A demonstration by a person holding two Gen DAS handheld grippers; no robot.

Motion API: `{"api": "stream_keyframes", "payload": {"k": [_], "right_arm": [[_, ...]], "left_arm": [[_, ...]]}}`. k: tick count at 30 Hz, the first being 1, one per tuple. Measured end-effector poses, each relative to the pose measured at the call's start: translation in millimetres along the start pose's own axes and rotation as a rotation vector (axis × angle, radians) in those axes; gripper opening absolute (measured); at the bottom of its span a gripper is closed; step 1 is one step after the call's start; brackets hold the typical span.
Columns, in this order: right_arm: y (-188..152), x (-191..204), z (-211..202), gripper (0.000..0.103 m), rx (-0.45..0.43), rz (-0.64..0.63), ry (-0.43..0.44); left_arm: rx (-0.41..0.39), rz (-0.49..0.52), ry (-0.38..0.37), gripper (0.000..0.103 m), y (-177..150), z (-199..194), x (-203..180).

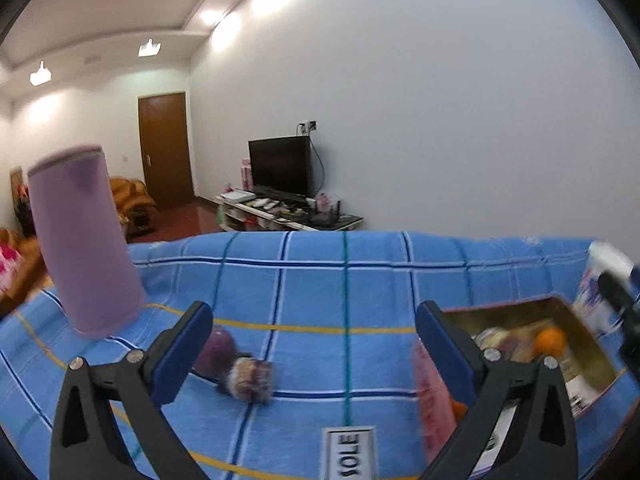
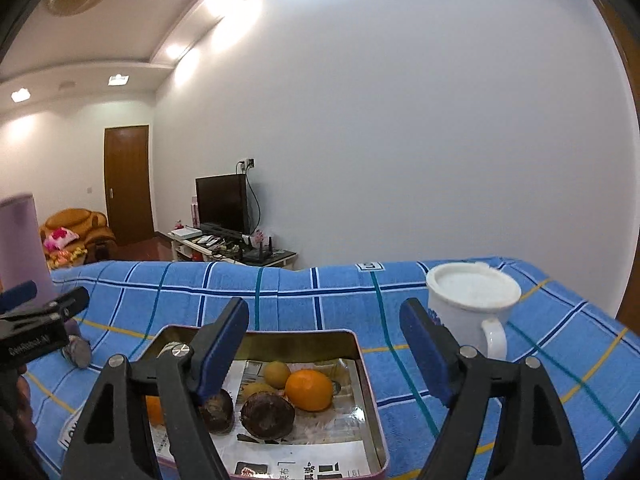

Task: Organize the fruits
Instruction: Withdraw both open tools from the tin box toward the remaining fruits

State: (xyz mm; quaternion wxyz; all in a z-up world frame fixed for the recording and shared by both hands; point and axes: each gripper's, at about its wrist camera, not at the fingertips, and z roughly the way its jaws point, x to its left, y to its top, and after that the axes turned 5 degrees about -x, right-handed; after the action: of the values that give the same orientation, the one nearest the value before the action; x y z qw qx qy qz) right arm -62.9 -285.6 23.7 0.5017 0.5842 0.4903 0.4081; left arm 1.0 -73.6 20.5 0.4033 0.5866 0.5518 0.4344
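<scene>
Both grippers are released, holding nothing. The left gripper (image 1: 314,344) hangs spread wide above the blue checked cloth (image 1: 320,280), where 2 dark fruits (image 1: 240,364) lie together. The right gripper (image 2: 324,356) hovers over the metal tin (image 2: 372,396), which holds an orange (image 2: 309,389) and several darker fruits (image 2: 267,415). A white mug (image 2: 470,304) stands just beside the tin.
</scene>
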Motion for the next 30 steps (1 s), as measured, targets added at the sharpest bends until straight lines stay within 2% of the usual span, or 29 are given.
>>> {"api": "stream_keyframes", "payload": {"k": [3, 7, 16, 22, 30], "right_arm": [[2, 1, -1, 0.079, 0.007, 0.01, -0.001], [2, 2, -2, 0.079, 0.014, 0.032, -0.025], [-2, 20, -2, 0.079, 0.061, 0.052, -0.067], [-2, 47, -5, 0.079, 0.071, 0.006, -0.05], [-4, 75, 2, 0.079, 0.115, 0.027, -0.027]], "left_arm": [[0.013, 0.036, 0.006, 0.103, -6, 1, -3], [0.046, 0.027, 0.0, 0.103, -10, 4, 0], [0.038, 0.039, 0.018, 0.103, -10, -5, 13], [0.049, 0.035, 0.012, 0.103, -11, -4, 24], [0.061, 0.038, 0.026, 0.103, -13, -1, 43]]}}
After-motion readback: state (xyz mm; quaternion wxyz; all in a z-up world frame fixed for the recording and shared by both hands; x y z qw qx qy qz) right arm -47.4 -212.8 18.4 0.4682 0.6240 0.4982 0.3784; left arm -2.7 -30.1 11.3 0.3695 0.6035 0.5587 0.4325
